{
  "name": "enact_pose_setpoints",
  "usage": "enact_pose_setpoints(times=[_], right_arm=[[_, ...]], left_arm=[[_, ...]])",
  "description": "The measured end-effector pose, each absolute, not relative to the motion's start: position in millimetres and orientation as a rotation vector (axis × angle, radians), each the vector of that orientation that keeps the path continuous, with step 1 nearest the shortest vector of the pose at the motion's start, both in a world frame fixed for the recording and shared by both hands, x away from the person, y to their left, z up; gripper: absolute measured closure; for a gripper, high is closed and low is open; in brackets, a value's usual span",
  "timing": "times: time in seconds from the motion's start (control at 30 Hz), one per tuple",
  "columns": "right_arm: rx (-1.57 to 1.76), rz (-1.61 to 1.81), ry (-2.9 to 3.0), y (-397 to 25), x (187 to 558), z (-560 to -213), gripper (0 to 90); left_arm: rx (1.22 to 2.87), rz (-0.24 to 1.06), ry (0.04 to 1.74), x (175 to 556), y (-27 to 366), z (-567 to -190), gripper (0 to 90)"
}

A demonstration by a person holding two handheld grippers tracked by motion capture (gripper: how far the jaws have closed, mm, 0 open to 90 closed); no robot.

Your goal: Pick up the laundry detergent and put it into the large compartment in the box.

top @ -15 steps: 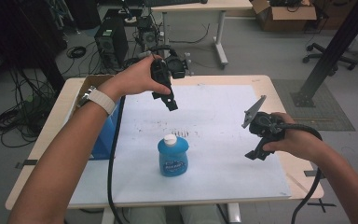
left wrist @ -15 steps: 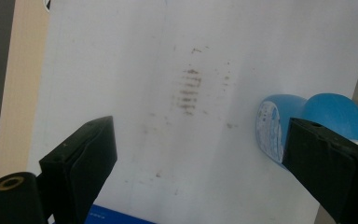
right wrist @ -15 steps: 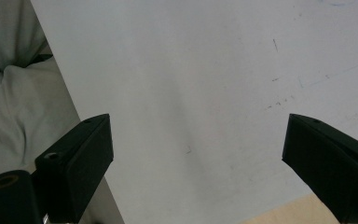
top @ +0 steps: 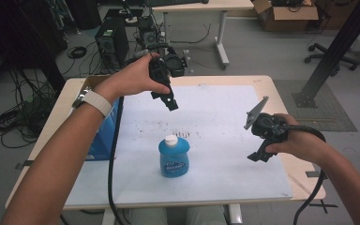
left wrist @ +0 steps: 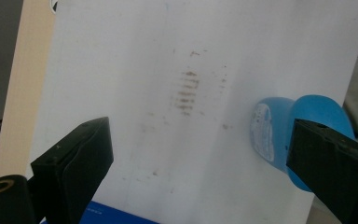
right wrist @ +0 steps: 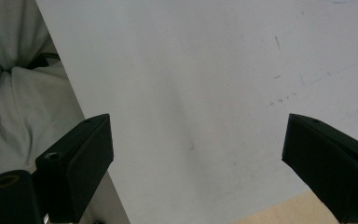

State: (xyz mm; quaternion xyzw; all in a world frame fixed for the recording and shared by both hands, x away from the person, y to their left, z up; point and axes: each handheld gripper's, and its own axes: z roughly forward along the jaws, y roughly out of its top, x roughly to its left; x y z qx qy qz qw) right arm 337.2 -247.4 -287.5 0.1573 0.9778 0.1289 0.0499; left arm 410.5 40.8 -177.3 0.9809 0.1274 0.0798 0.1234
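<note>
A blue bottle [top: 174, 158] with a white cap stands upright on the white sheet [top: 215, 122] near the table's front middle. My left gripper [top: 170, 103] hovers above and behind the bottle, held in the air, jaws wide open with nothing between them. In the left gripper view the bottle [left wrist: 279, 126] lies at the right, partly behind the right jaw, and my left gripper [left wrist: 200, 168] looks down on a brown smudge [left wrist: 186, 91]. My right gripper [top: 258, 157] is held low over the sheet's right side, open and empty. In the right gripper view my right gripper [right wrist: 196, 158] faces bare sheet.
A blue box [top: 104, 136] lies at the sheet's left edge. The wooden table [top: 281, 91] borders the sheet. Black cables trail from both grippers. Behind the table stand a computer tower [top: 111, 40], another desk [top: 201, 7] and an office chair [top: 330, 49]. Grey cloth [right wrist: 18, 93] lies past the sheet's edge.
Both hands have kept almost the same places. The bottle has not moved.
</note>
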Motion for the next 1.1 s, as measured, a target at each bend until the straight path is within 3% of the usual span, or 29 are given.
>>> enact_pose_setpoints(times=[0.77,1.1], right_arm=[[0.468,0.409,2.965,-246,334,-282,8.7],[0.469,0.411,2.96,-247,332,-281,8.7]], left_arm=[[2.883,0.168,0.273,362,35,-154,6.9],[2.9,0.167,0.238,345,27,-162,6.9]])
